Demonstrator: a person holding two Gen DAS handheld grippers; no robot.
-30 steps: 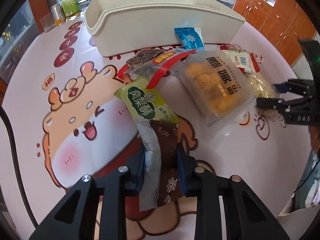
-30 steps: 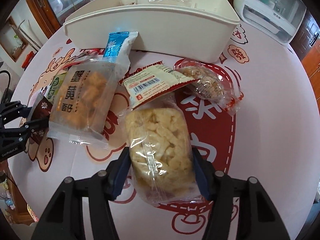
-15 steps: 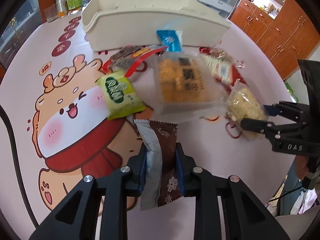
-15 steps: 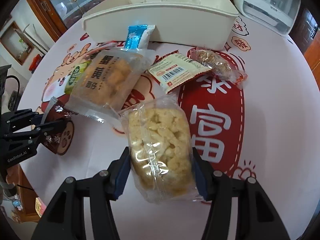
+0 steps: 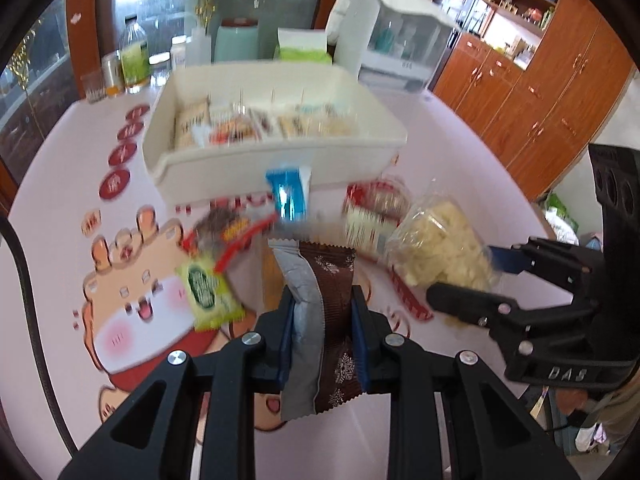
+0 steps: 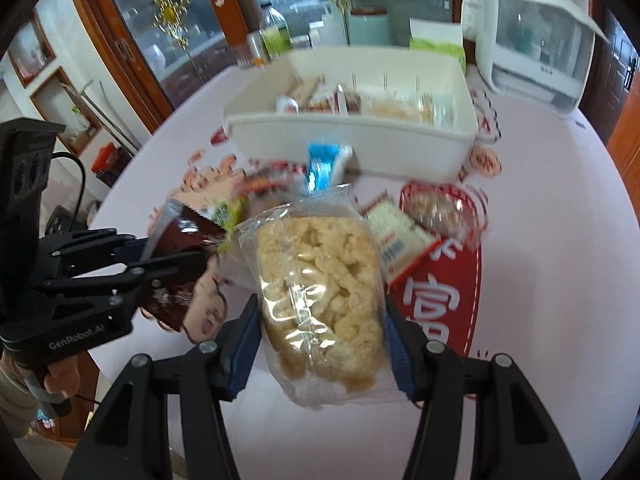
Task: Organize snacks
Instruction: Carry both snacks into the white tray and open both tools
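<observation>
Between left pads: left gripper (image 5: 322, 332) clamped on brown packet (image 5: 329, 320), off the table.
Between right pads: right gripper (image 6: 320, 316) clamped on clear bag (image 6: 320, 284).
Behind both: bin (image 5: 280, 160), snacks inside.

Cartoon-printed tablecloth (image 5: 72, 208) carries a white bin (image 5: 280, 160) and loose snack packets (image 5: 208, 292).

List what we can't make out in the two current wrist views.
- Snacks inside the white bin: left wrist view, motion blur; kinds and count unreadable.
- Orange snack pack on the table: left wrist view, hidden behind the brown wrapper in the left tool.
- Print on the green packet: blurred.
- Lower end of the puffed rice bag: right wrist view, right tool pads cover its sides.
</observation>
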